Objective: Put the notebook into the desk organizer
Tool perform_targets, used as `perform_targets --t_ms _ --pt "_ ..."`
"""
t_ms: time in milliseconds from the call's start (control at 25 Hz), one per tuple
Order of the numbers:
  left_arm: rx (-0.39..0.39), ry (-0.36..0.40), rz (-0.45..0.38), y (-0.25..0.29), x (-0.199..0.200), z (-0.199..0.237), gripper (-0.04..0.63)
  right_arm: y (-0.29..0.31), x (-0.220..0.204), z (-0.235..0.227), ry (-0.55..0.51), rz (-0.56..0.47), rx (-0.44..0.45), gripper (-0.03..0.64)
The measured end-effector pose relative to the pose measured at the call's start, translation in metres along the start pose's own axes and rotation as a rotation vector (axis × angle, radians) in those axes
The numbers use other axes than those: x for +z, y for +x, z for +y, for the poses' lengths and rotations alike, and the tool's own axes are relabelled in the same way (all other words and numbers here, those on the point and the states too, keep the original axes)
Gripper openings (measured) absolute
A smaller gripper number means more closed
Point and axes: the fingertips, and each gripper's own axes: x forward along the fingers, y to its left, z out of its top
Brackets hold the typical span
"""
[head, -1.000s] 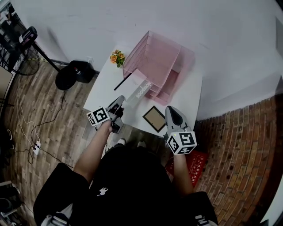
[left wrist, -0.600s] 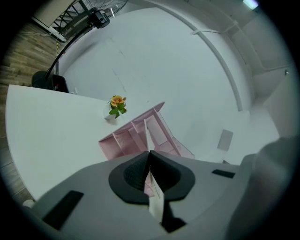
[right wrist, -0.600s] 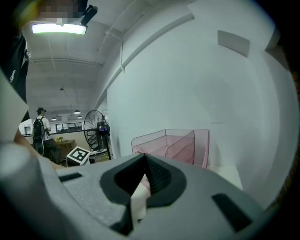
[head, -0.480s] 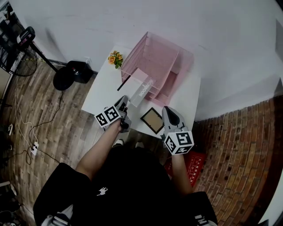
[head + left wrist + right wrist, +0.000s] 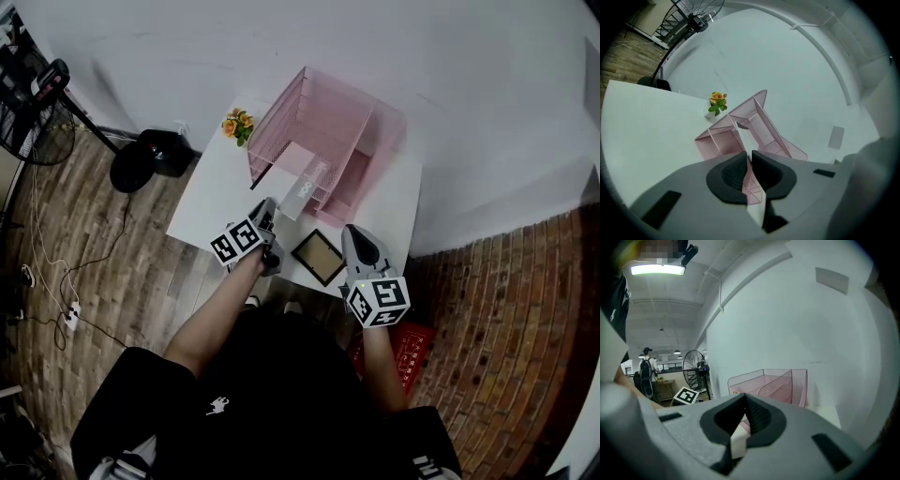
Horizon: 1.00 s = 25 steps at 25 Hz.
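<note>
A pink mesh desk organizer point(image 5: 328, 131) stands at the back of the white table point(image 5: 211, 192). The white and pink notebook point(image 5: 305, 180) leans with its far end inside the organizer's front compartment. My left gripper point(image 5: 268, 217) is at the notebook's near end. Its jaws are opening, and the notebook's thin edge point(image 5: 751, 180) still sits pressed between the pads, in line with the organizer point(image 5: 757, 119). My right gripper point(image 5: 359, 246) hovers over the table's near right edge, shut on nothing. In the right gripper view point(image 5: 745, 401) the organizer point(image 5: 773, 383) stands ahead.
A small dark picture frame point(image 5: 319, 258) lies flat between the two grippers. A little pot of orange flowers point(image 5: 236, 124) stands at the table's back left corner, left of the organizer. A floor fan point(image 5: 42, 103) stands beyond the table. A white wall runs behind it.
My left gripper has moved right and forward with the notebook, whose far end now sits deeper in the organizer. The right gripper has hardly moved.
</note>
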Motion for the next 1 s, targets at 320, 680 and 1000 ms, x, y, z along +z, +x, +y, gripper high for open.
perform_targets --t_ms 320,680,1000 --pt "-0.008 0.163 0.074 0.007 -0.010 -0.002 0.210 0.004 -0.002 -0.011 0.008 0.005 0.007 0.003" --pt "0.007 0.815 0.256 -0.010 -0.026 -0.001 0.353 0.022 -0.004 -0.008 0.012 0.011 0.041 0.003" --pt "0.012 0.956 0.267 -0.002 -0.026 -0.007 0.353 0.029 -0.002 -0.008 0.016 0.007 0.044 0.003"
